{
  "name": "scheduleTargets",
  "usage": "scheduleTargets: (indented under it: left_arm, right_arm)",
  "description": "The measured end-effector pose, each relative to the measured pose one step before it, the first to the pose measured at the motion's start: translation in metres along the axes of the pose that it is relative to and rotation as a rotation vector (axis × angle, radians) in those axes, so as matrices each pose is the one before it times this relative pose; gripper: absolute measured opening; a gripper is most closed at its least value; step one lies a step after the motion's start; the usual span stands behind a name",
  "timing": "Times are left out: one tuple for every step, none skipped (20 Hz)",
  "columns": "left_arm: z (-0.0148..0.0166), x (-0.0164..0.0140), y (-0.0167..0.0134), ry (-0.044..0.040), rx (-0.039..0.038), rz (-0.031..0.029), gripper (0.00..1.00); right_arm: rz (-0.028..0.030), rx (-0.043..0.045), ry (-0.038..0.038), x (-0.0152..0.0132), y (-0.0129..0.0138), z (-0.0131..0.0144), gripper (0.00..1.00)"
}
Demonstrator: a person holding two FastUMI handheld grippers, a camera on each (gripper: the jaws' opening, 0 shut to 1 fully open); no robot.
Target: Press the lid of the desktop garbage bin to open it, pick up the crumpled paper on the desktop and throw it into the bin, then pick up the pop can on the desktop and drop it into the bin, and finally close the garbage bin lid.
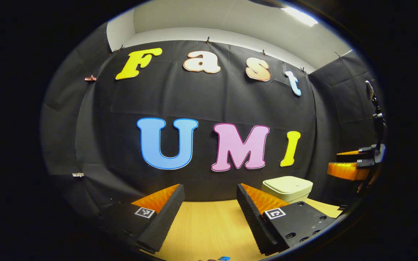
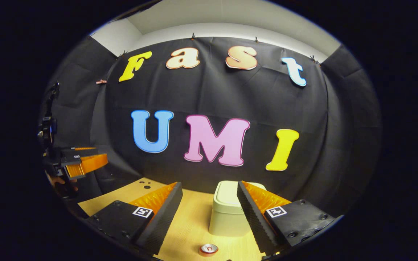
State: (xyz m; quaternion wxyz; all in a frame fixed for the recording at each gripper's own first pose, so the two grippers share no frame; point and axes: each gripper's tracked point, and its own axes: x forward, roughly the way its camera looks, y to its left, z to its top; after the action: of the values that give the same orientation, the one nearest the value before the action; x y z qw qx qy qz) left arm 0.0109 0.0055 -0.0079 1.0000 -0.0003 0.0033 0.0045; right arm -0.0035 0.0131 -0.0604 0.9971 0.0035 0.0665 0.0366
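A pale green desktop bin [image 2: 227, 208] with its lid down stands on the wooden table, just ahead of my right gripper [image 2: 209, 189], whose fingers stand wide open above the table. The top of a pop can [image 2: 208, 249] shows close below, in front of the bin. In the left gripper view the same bin [image 1: 287, 188] sits at the right behind one finger, and my left gripper [image 1: 210, 190] is open over bare table with nothing between its fingers. The right gripper [image 1: 354, 165] shows far right there; the left gripper [image 2: 82, 161] shows far left in the right gripper view.
The wooden table [image 1: 209, 224] ends at the black cloth wall close behind the bin. Two small holes [image 2: 146, 185] mark the table's far left part. A hand [image 2: 62, 183] holds the left gripper at the left edge.
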Motion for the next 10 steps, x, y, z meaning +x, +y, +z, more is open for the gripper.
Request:
scheduleTargets:
  left_arm:
    - [0.00072, 0.00056, -0.00002, -0.00055, 0.00320, 0.00402, 0.94]
    - [-0.00100, 0.00093, -0.00082, 0.00037, 0.00318, 0.00068, 0.94]
    - [0.00024, 0.00095, -0.00105, 0.00082, 0.00403, -0.00045, 0.94]
    - [-0.00076, -0.00014, -0.00017, 0.00059, 0.00451, -0.00028, 0.94]
    - [-0.00001, 0.00081, -0.00003, 0.00176, 0.00367, 0.00005, 0.94]
    - [-0.00131, 0.00176, -0.00093, 0.00235, 0.00210, 0.00139, 0.94]
    - [0.00005, 0.00138, -0.00026, 0.00365, 0.00094, 0.00050, 0.94]
    - [-0.00148, 0.00007, -0.00070, 0.00230, 0.00195, 0.00160, 0.94]
    - [0.00016, 0.00050, -0.00017, 0.00200, 0.00364, -0.00049, 0.94]
    - [-0.00131, 0.00072, -0.00061, 0.00249, 0.00548, 0.00035, 0.94]
  right_arm:
    - [0.00226, -0.00537, 0.02551, 0.00047, -0.00153, -0.01238, 0.97]
    - [0.00364, -0.00437, 0.02748, 0.00181, -0.00130, -0.01352, 0.97]
    - [0.00687, -0.00222, 0.02447, -0.00017, 0.00044, -0.01253, 0.96]
    - [0.00676, 0.00200, 0.02563, -0.00021, -0.00019, -0.01417, 0.97]
    - [0.00902, 0.00373, 0.02057, 0.00120, 0.00180, -0.01237, 0.97]
    - [0.00173, 0.00054, 0.02054, 0.00298, 0.00018, -0.01265, 0.97]
    - [0.00564, -0.00003, 0.02592, 0.00284, 0.00011, -0.01470, 0.97]
    - [0.00298, -0.00022, 0.03101, 0.00300, 0.00014, -0.01550, 0.97]
    - [0.00768, 0.00498, 0.03382, 0.00193, 0.00164, -0.01555, 0.97]
    - [0.00656, 0.00436, 0.03219, 0.00288, 0.00165, -0.01384, 0.97]
